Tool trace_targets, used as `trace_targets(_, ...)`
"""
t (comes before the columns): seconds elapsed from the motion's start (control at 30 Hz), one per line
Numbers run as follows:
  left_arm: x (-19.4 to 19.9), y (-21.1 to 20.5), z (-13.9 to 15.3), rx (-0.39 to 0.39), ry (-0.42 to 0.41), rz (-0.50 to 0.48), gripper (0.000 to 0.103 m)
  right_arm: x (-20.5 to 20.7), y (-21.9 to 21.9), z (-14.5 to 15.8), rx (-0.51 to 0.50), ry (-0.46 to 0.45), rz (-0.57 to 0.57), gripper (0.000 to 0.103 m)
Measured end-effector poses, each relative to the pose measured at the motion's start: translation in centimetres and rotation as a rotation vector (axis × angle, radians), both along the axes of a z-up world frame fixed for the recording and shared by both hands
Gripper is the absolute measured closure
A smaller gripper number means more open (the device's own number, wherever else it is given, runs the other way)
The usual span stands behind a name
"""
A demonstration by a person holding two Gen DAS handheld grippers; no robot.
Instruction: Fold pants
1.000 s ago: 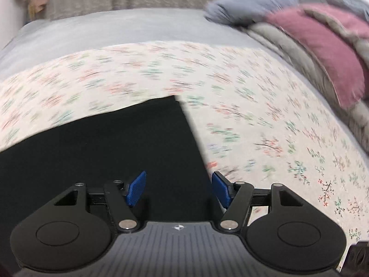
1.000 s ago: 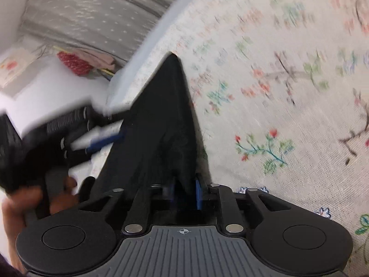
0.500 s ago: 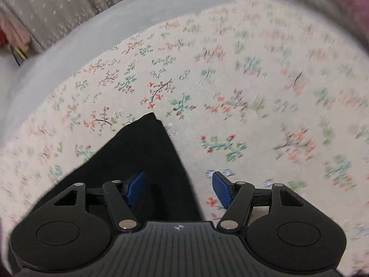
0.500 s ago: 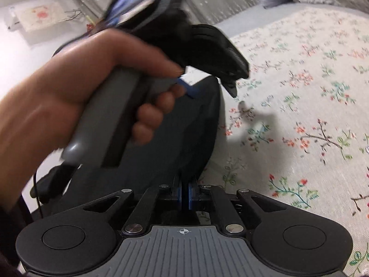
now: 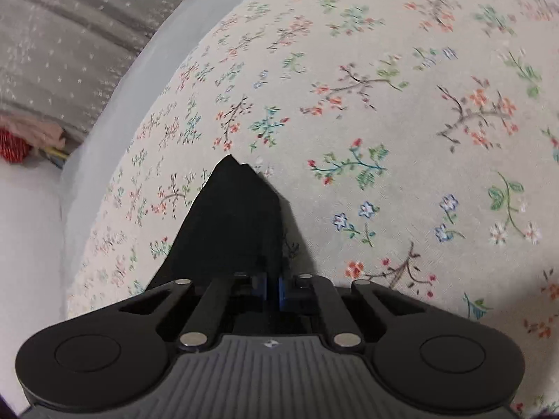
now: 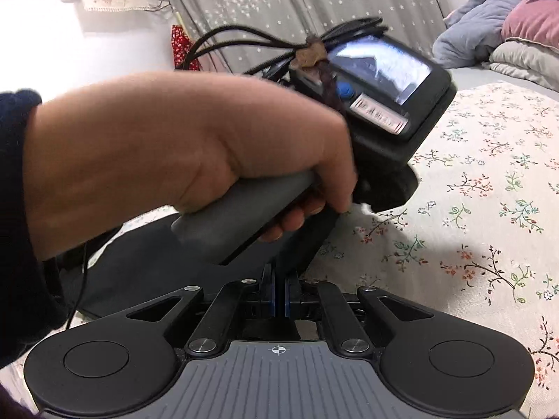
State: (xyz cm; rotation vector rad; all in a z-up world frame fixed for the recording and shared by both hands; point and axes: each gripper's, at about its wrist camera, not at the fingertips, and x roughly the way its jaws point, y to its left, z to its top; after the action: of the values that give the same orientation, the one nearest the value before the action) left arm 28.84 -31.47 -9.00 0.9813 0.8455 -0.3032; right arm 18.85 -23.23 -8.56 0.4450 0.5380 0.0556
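Observation:
The black pants (image 5: 234, 223) lie on the floral bedsheet (image 5: 384, 122). My left gripper (image 5: 272, 284) is shut on the pants' edge, which rises in a peak in front of the fingers. My right gripper (image 6: 279, 296) is shut on the black pants (image 6: 139, 262) too. In the right wrist view the hand-held left gripper unit (image 6: 377, 104) and the person's hand (image 6: 181, 160) fill the middle, just above and beyond my right fingers, hiding most of the pants.
Grey and pink pillows and quilts (image 6: 506, 35) are piled at the far right of the bed. A grey curtain (image 5: 70, 35) hangs beyond the bed's grey edge (image 5: 115, 104). A red item (image 5: 12, 145) lies by the wall.
My left gripper was open over the pants and has closed on their edge. The left hand has moved in close in front of my right gripper, which stays shut on the fabric.

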Motion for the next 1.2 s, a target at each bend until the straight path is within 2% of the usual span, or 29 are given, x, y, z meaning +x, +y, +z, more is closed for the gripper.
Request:
trace_targets(0.2,2.0,1.9,1.9,-0.198,0.036,0.115,0.103,0.0,-1.3,-0.2,0.071,0.028,-0.001,0.099)
trace_targets(0.33,3.1,3.9,4.3,-0.385,0.068,0.217,0.103,-0.2,-2.2,0.5,0.086,0.025,0.004,0.099)
trace_targets(0.4,3.2,4.4,5.5,-0.452,0.074,0.243,0.103,-0.4,-2.9,0.9,0.137,0.036,0.002,0.099)
trace_targets(0.5,2.4,3.7,6.8,-0.507,0.073,0.240,0.103,-1.3,-4.8,1.5,0.210,0.033,-0.012,0.100)
trace_targets(0.7,0.7,-0.1,8.9,-0.617,0.101,0.245,0.103,-3.4,-8.4,2.9,0.180,-0.002,-0.068,0.100)
trace_targets(0.93,-0.9,-5.3,8.6,-0.744,0.157,0.246,0.103,-7.2,-14.0,2.1,0.185,-0.002,-0.168,0.100)
trace_targets(1.13,-2.5,-8.8,8.3,-0.800,0.187,0.205,0.103,-9.6,-17.6,2.0,0.190,-0.002,-0.243,0.100)
trace_targets(1.2,-2.6,-9.0,8.3,-0.814,0.188,0.192,0.103,-10.7,-18.1,2.2,0.164,-0.014,-0.243,0.100)
